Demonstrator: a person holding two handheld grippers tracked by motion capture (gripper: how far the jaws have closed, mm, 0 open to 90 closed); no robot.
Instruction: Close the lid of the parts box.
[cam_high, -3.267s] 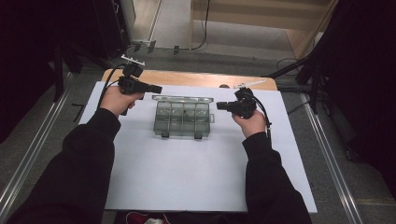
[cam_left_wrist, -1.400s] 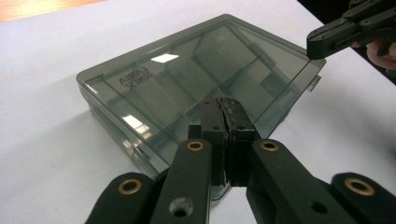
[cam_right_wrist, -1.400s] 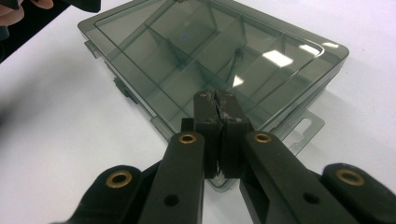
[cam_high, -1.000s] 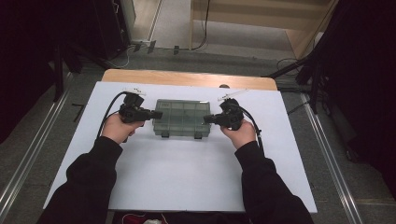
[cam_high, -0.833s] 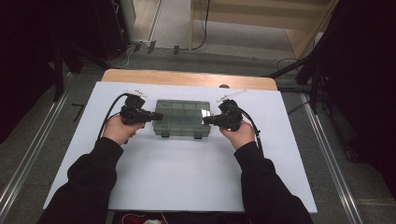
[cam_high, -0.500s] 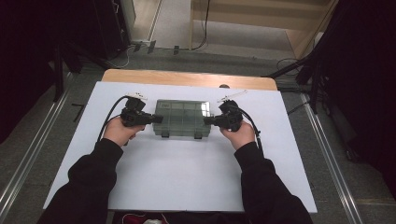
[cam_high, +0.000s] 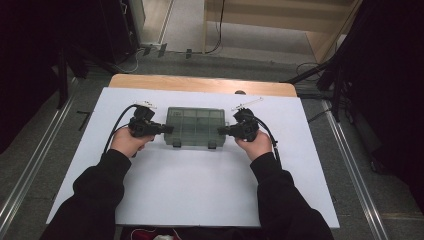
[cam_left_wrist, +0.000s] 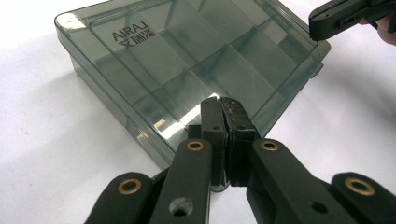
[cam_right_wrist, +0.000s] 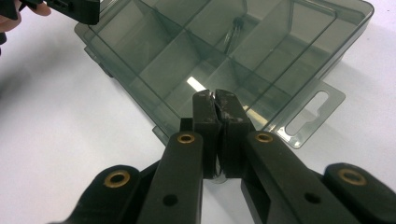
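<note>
A smoky clear compartment box (cam_high: 195, 126) lies shut on the white sheet (cam_high: 190, 185), its lid printed AIRAJ (cam_left_wrist: 130, 33). My left gripper (cam_high: 167, 129) is shut, with its tips at the box's left end; in the left gripper view the closed left gripper (cam_left_wrist: 223, 105) sits over the lid's edge (cam_left_wrist: 154, 140). My right gripper (cam_high: 222, 131) is shut too, at the box's right end; the right gripper (cam_right_wrist: 215, 95) shows over the rim near the hang tab (cam_right_wrist: 310, 112). A small dark ring-like item (cam_right_wrist: 233, 30) lies in one compartment. Nothing is between either pair of jaws.
The white sheet covers a wooden table whose far edge (cam_high: 200, 82) shows bare. Metal rails (cam_high: 30, 165) run along the floor on both sides. A cable (cam_high: 117, 125) trails from the left gripper across the sheet.
Since the earliest frame both grippers have come nearer and inward to the box's two ends. Over the last second the hands and the box have stayed almost still.
</note>
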